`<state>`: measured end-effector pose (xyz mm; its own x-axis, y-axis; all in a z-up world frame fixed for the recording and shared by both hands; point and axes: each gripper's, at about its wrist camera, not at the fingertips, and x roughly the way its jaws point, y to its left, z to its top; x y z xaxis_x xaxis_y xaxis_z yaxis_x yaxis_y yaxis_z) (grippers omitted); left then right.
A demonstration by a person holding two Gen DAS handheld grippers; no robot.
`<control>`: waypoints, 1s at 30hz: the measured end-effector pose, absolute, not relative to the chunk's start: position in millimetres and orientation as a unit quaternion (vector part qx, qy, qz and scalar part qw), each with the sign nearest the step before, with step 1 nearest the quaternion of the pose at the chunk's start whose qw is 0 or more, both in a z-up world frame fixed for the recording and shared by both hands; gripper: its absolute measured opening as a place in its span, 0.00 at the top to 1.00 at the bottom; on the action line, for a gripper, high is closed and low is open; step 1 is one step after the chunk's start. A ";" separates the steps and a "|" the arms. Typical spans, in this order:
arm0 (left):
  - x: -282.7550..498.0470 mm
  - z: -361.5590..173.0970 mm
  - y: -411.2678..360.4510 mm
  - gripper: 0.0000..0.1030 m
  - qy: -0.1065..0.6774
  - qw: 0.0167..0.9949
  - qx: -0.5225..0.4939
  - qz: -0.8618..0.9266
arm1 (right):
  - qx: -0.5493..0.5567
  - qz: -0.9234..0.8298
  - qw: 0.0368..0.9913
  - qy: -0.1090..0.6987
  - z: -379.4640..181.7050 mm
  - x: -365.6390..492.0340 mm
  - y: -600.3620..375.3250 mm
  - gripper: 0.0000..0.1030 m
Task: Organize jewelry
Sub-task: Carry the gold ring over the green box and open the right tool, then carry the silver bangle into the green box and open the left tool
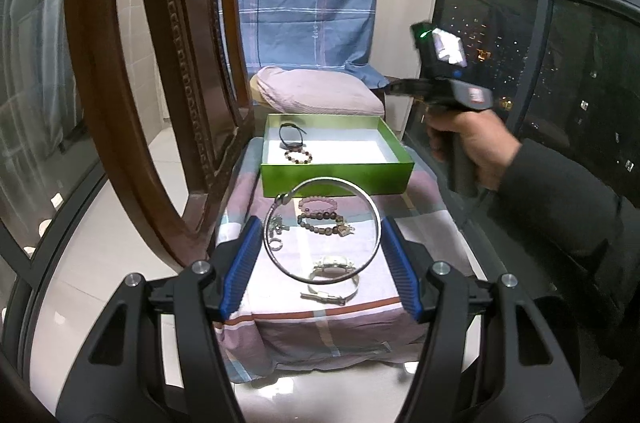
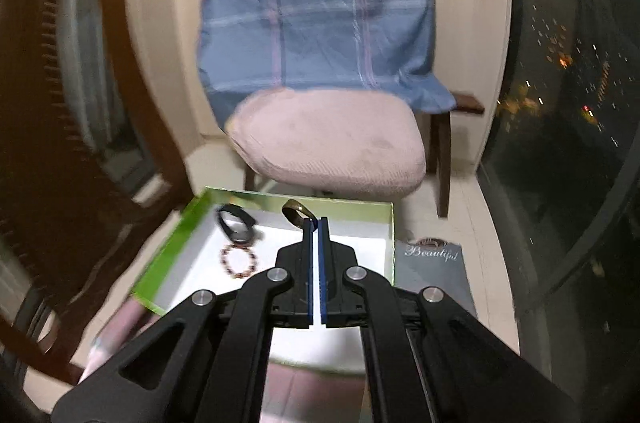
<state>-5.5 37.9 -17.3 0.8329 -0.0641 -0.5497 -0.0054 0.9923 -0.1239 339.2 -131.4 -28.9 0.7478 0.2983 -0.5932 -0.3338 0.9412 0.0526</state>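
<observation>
We had the left hand-held gripper [image 1: 320, 255] clamped across the silver bangle [image 1: 322, 229], stiff, light, slippery, and the right hand-held gripper [image 2: 319, 223] pinching a gold ring [image 2: 295, 213] mid-frame over the green box [image 2: 168, 251].

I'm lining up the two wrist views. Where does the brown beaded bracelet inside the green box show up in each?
Left wrist: beaded bracelet left of centre, in the box's near-left corner.
Right wrist: beaded bracelet lower left, beside the shut jaws.
Shared landmark: black band just behind it.

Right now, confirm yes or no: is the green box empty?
No, the green box already holds a black band and a beaded bracelet on its white floor.
</observation>
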 end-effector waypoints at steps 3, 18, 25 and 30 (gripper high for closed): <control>-4.2 -20.2 40.6 0.41 0.292 0.954 -0.062 -0.013 | -0.036 0.142 0.936 0.321 -43.7 353.5 -130.8 0.85; 24.4 -20.3 25.6 0.41 0.302 0.951 -0.061 -0.025 | 0.153 0.157 0.957 0.192 -3.6 122.9 -278.4 0.03; 95.0 -3.6 2.1 0.41 0.305 0.950 -0.042 -0.050 | 0.117 0.148 0.948 0.256 -59.8 51.7 -299.3 0.03; 178.8 3.7 -16.5 0.41 0.318 0.946 -0.026 -0.062 | 0.101 0.140 0.949 0.263 -69.8 31.4 -311.1 0.03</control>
<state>178.8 -16.5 3.7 0.7905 -0.1340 -0.5976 0.1015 0.9909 -0.0879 31.4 -311.1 -69.8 0.8225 0.3182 -0.4713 -0.2122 0.9407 0.2648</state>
